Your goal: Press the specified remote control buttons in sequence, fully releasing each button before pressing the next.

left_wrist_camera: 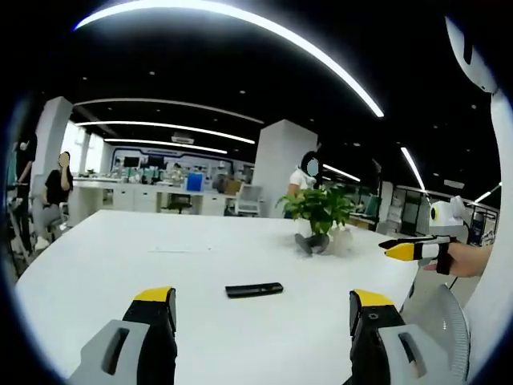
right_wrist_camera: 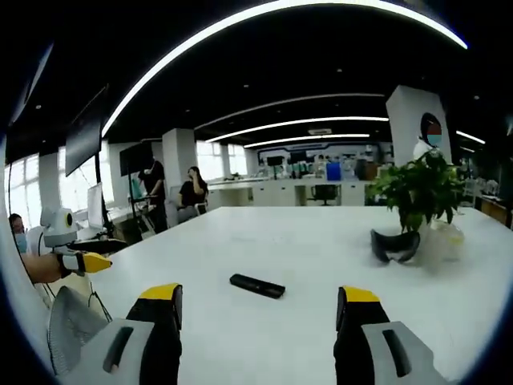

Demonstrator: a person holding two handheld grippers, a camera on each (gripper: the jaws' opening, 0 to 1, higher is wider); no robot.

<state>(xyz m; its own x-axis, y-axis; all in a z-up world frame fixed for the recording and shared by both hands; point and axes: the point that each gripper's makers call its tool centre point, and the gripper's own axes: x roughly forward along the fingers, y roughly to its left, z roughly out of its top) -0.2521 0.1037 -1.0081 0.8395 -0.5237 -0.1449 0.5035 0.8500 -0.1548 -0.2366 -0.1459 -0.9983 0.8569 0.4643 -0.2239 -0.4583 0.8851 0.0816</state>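
A slim black remote control (left_wrist_camera: pixel 253 289) lies flat on the white table (left_wrist_camera: pixel 160 265), a short way ahead of my left gripper (left_wrist_camera: pixel 263 309), whose yellow-tipped jaws stand wide apart with nothing between them. In the right gripper view the same remote (right_wrist_camera: pixel 256 285) lies ahead and slightly left of centre. My right gripper (right_wrist_camera: pixel 258 303) is open and holds nothing. The right gripper (left_wrist_camera: pixel 410 250) enters the left gripper view from the right, held by a hand. The left gripper (right_wrist_camera: pixel 86 262) shows at the left edge of the right gripper view.
A potted green plant (left_wrist_camera: pixel 319 210) stands at the far side of the table, with a dark curved object (right_wrist_camera: pixel 394 245) at its foot. A white mesh fan (left_wrist_camera: pixel 437 321) stands near the table edge. People sit and stand at desks in the office behind.
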